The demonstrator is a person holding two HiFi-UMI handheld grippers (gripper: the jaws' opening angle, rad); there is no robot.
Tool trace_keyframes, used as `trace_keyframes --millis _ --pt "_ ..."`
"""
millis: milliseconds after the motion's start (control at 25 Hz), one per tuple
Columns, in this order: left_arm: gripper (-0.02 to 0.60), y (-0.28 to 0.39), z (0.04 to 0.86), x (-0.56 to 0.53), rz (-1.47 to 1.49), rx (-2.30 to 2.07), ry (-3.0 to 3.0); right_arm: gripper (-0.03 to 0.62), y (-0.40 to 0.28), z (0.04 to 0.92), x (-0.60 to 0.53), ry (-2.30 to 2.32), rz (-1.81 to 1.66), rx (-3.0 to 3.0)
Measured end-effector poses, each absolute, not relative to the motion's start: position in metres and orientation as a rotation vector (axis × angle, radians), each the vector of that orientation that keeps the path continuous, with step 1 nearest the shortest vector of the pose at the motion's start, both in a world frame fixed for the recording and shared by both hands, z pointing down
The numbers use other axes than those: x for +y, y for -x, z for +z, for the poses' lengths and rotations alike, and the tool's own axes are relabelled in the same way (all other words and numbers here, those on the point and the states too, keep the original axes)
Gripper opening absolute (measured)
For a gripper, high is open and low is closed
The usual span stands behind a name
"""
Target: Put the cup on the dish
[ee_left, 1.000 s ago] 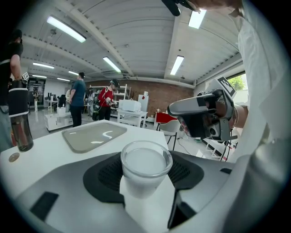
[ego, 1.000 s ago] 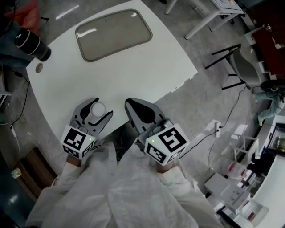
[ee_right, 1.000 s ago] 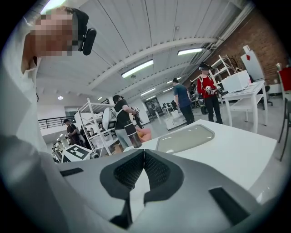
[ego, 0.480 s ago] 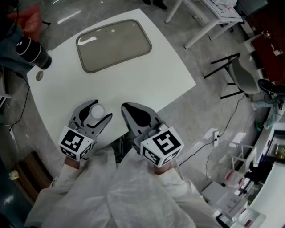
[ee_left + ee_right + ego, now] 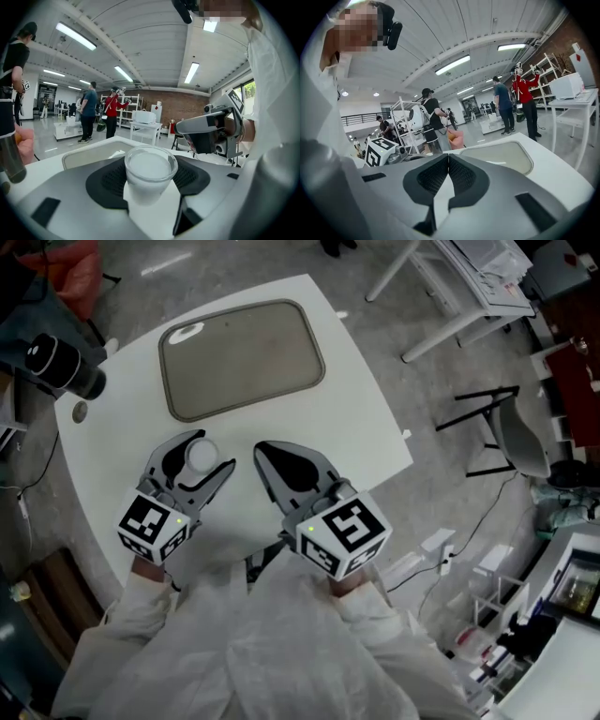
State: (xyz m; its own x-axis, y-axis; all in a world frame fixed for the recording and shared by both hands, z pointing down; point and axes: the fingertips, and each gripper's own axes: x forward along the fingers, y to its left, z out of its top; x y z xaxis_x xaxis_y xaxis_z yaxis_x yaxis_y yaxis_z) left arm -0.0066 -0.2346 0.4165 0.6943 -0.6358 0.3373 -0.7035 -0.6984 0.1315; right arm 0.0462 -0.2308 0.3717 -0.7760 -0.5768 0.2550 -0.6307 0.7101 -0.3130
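a person in white sleeves (image 5: 281,652) stands at the 6 o'clock edge of a white table (image 5: 366,427), a two-jaw gripper in each hand, both pointing toward 12 o'clock. the left gripper (image 5: 208,452) has its jaws spread wide and closed on a small translucent cup (image 5: 201,457) with a whitish inside; the cup stands upright between the dark ribbed pads (image 5: 108,177), which press on its sides. the right gripper (image 5: 448,164), just beside the left one at its 3 o'clock, has its jaws brought together at the tips with nothing between them. the dish (image 5: 242,357), a shallow rectangular tray with rounded corners, lies bare on the far half of the table, at 12 o'clock from the cup and apart from it. a black camera lens (image 5: 56,367) sits off the table's 9 o'clock edge. several people (image 5: 87,112) stand in the hall beyond.
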Motion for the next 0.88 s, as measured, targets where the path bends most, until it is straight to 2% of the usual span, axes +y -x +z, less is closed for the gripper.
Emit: trace_keyframes --millis 480,880 --pt "0.282 0.003 0.405 -0.35 0.401 -1.175 -2.684 0.012 -0.041 0.38 -0.341 -0.886 0.529 -2.812" --pt "0.282 0.006 0.433 -0.43 0.44 -1.183 -2.652 0.012 -0.041 0.412 -0.416 -0.855 0.538 -2.763"
